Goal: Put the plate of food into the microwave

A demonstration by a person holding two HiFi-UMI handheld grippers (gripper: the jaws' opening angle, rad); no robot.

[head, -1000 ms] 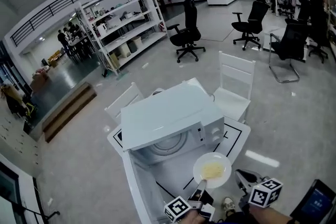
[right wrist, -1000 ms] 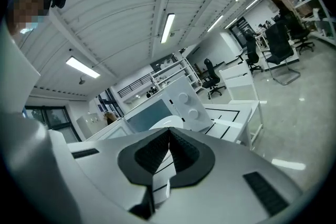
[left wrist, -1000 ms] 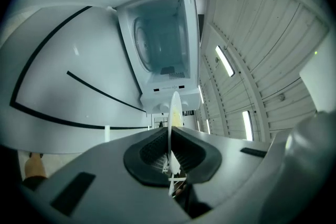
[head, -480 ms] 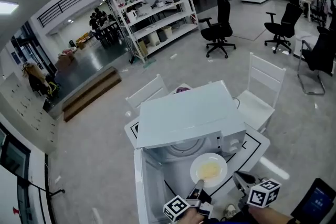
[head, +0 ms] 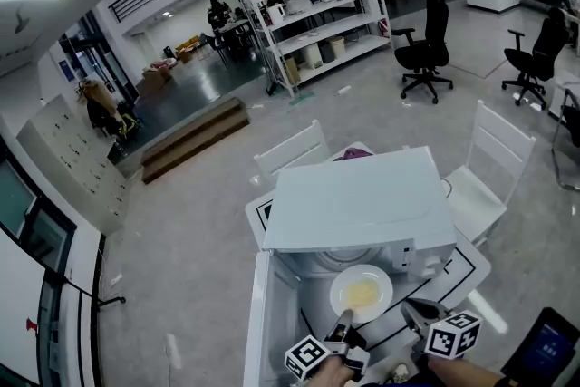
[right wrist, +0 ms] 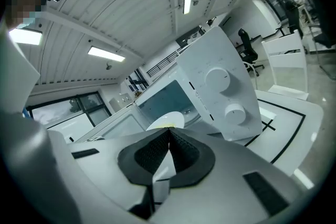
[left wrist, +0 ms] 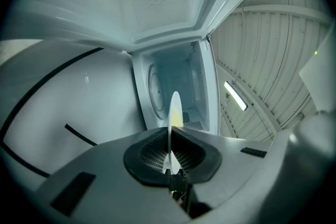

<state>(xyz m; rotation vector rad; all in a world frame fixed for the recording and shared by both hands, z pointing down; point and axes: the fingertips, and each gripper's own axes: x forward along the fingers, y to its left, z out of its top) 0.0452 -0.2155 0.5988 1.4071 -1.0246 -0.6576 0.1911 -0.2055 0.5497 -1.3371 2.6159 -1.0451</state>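
You had the left gripper (left wrist: 170, 139) clamped on the near rim of the white plate (head: 381, 280), its fingers (left wrist: 151, 152) pressed together with only the thin edge of the plate between them. The plate sat level in that grip, with a small heap of yellow food (head: 361, 295) at its middle. It was right at the open mouth of the white microwave (head: 362, 199), just in front of the glass turntable (left wrist: 156, 93) (whether its far rim had already crossed the threshold was hard to tell from above). The microwave door (head: 258, 322) stood swung out wide on your left, and the oven rested on a white table (head: 473, 270) marked with black lines.

Your right gripper (right wrist: 169, 131) was just beside the plate on its right, apart from it, below the panel with the two round knobs (right wrist: 219, 80). Its fingers (right wrist: 149, 153) were closed tip to tip and held nothing.

Two white chairs (head: 292, 154) stood behind the table.
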